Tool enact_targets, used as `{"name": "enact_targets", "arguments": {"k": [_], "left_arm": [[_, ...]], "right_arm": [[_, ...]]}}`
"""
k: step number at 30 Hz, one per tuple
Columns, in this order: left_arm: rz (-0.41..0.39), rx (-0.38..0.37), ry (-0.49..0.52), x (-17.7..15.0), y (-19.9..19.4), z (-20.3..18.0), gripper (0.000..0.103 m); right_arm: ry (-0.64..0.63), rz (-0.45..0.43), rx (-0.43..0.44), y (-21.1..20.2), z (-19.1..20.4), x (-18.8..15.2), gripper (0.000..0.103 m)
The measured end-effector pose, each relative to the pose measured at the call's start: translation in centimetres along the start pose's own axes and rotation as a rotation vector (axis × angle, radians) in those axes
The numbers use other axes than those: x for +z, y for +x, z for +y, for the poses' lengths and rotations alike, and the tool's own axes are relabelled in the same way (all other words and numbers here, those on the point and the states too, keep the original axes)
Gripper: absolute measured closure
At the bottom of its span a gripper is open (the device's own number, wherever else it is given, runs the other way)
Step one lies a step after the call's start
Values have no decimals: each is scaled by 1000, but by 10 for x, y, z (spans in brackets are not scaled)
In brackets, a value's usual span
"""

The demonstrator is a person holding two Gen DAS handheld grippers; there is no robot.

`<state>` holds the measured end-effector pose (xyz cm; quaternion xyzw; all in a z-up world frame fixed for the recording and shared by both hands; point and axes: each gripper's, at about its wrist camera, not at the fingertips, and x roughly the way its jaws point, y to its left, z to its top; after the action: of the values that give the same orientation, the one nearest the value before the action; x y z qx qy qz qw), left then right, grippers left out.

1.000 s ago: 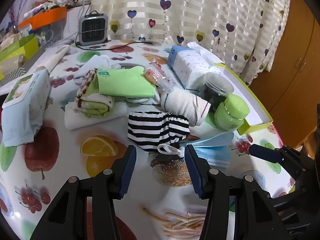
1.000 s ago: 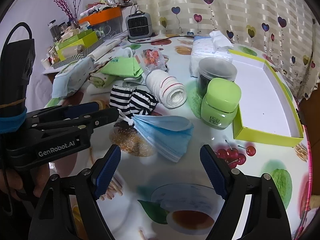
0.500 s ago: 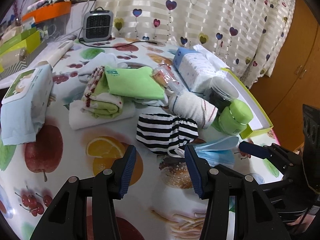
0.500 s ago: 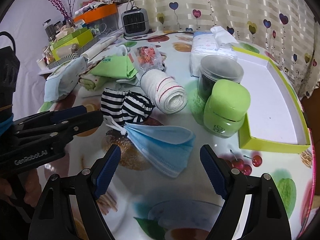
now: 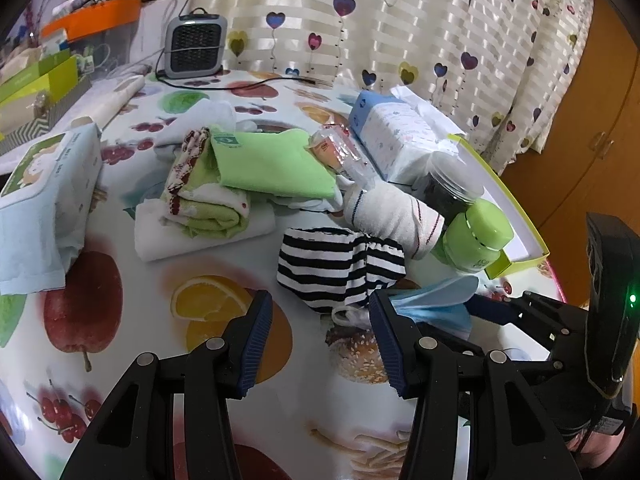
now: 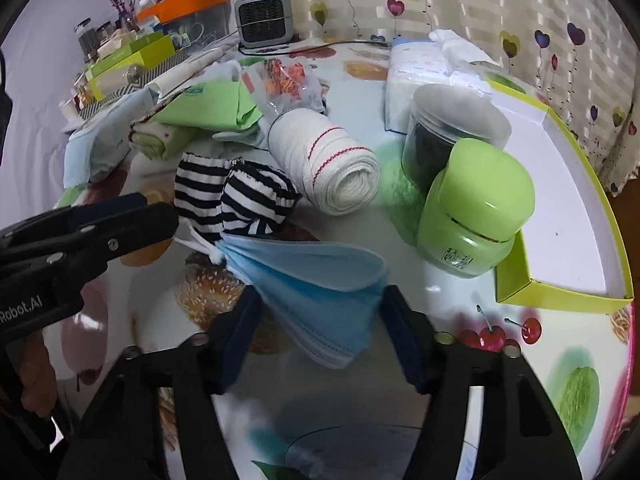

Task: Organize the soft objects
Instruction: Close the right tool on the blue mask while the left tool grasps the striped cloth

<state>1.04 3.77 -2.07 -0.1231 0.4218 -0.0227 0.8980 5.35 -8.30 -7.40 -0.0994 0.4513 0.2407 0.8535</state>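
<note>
The right tongs [image 6: 316, 332] are set astride the blue mask [image 6: 316, 284], jaws apart on either flank, not yet clamped; the near folded edge is bracketed, probably so the pleats can be pinched together in one bite. The left tongs [image 5: 320, 344] are held apart too, over bare cloth just short of the mask's ear loop [image 5: 348, 314], with nothing between them. The mask is seen at the tablecloth's [image 6: 452, 292] near middle. At its 11 o'clock lies the striped pouch [image 6: 236, 200], touching it; at 12 the rolled towel [image 6: 332, 172]; at 2 the green jar [image 6: 476, 216], beside the tray [image 6: 560, 300], judged the likely destination.
</note>
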Motion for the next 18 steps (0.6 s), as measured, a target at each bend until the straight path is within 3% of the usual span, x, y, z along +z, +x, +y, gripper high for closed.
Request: {"name": "enact_targets", "arguments": {"k": [5,18], "left_arm": [[3,-10,5,2,3,-2,54],[38,-31,2,10,27,-13,45]], "right_arm": [[-12,4,8,-5,-2,-5,65],[68,-24,22,-28,-24,-20,68]]}}
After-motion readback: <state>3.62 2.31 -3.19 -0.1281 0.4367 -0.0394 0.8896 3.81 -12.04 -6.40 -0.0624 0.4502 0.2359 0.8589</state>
